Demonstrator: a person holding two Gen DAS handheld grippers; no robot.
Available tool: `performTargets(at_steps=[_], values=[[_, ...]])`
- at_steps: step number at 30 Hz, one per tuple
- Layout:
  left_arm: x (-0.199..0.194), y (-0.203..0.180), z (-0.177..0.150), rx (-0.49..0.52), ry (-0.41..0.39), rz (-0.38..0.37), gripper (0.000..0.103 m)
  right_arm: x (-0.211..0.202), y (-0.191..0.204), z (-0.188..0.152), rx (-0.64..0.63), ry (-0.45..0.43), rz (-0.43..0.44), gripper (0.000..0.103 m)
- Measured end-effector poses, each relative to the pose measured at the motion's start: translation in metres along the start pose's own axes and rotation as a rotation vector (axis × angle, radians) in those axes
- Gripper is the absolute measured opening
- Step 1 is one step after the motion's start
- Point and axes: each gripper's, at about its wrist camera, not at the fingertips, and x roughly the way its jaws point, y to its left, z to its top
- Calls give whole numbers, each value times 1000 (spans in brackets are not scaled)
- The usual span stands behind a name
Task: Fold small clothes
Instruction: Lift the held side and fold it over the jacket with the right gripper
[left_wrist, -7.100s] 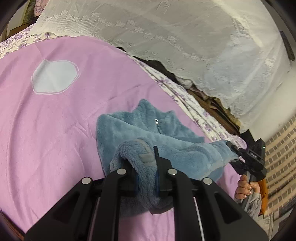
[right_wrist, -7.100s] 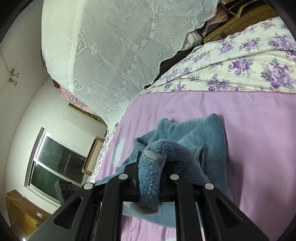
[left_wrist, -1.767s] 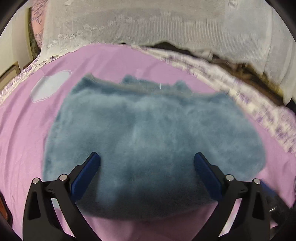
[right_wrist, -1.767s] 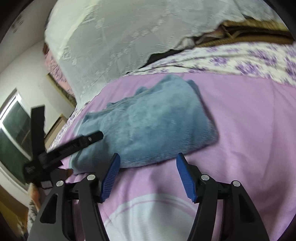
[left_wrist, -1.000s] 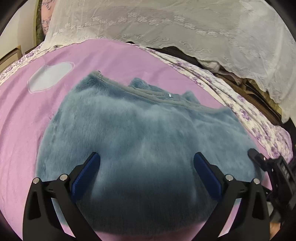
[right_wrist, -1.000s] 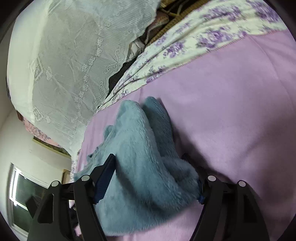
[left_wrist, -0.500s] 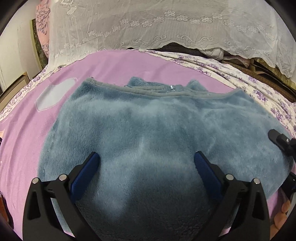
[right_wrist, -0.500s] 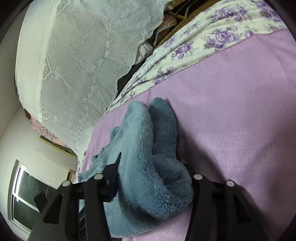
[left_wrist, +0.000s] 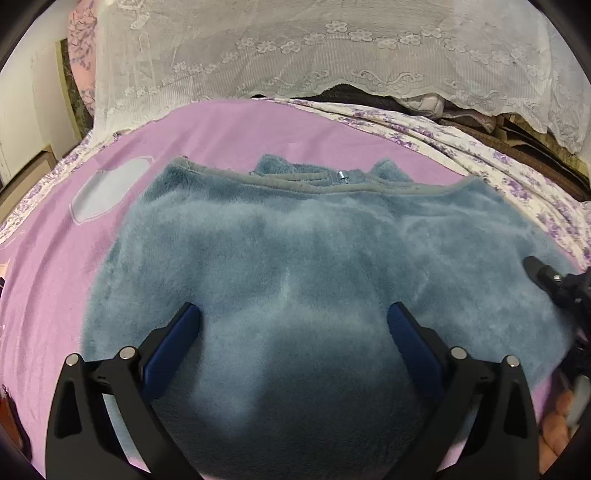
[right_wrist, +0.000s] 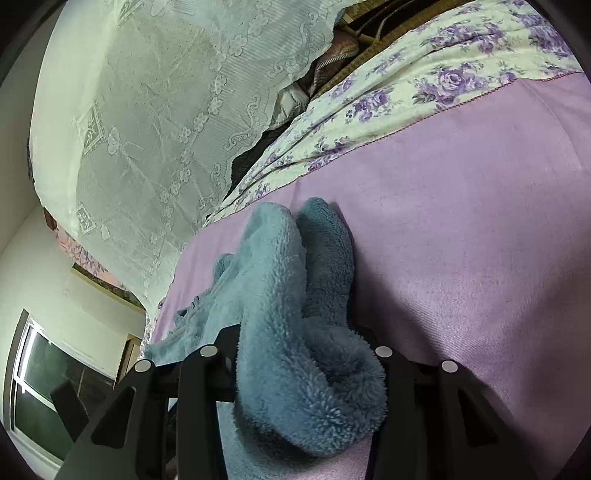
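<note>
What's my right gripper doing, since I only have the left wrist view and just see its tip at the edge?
Observer: The right gripper has a thick end of the blue fleece garment between its jaws, which are closing on it.
Operator: Is that end one layer?
Observer: No, it shows two plush folds side by side, running away from the jaws.
Operator: Anything beyond the fleece on that side?
Observer: Bare purple blanket, then a floral sheet along its edge.
</note>
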Motion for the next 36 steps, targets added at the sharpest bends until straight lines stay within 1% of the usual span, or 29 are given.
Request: performTargets(at_steps=[2, 3, 4, 6, 8, 9, 10, 12, 13, 15, 16, 20, 23, 26, 29, 31, 33, 36], values=[[-14, 13, 4, -27, -6, -57, 98, 0, -3, 1, 13, 1, 12, 43], [-24, 23, 7, -41, -22, -72, 98, 0, -4, 1, 13, 0, 13, 43], [-28, 29, 10, -40, -30, -68, 98, -1, -3, 1, 11, -1, 13, 43], [-33, 42, 16, -23, -28, -39, 98, -1, -4, 0, 13, -1, 19, 45], [-27, 61, 20, -19, -4, 19, 98, -1, -4, 0, 16, -2, 23, 46], [-19, 73, 19, -26, 21, 59, 98, -1, -4, 0, 17, -5, 25, 47], [-12, 83, 18, -38, 43, 82, 98, -1, -4, 0, 16, -6, 26, 47], [5, 103, 11, -73, 107, 93, 99, 0, -4, 0, 14, -9, 27, 48], [15, 114, 6, -107, 146, 46, 99, 0, -4, 0, 12, -8, 29, 49], [20, 130, 0, -179, 160, -43, 99, 0, -3, 0, 6, -8, 32, 51], [20, 134, 0, -196, 163, -65, 99, 1, -2, 0, 3, -8, 32, 51], [15, 135, -1, -196, 139, -75, 99, 2, 1, 0, -4, -4, 17, 52], [6, 139, -1, -197, 130, -94, 99, 5, 5, 1, -6, 8, -19, 54], [-4, 143, -1, -209, 124, -97, 99, 7, 6, 4, 42, 6, -53, 56], [-3, 151, 2, -232, 147, -109, 99, 9, 9, 5, 101, -21, -95, 56], [1, 154, 2, -244, 170, -114, 99, 10, 12, 3, 106, -52, -116, 48], [4, 153, 1, -241, 180, -109, 99, 8, 11, -1, 92, -79, -116, 39], [9, 147, -1, -206, 184, -74, 99, 6, 12, -2, 71, -96, -103, 36]])
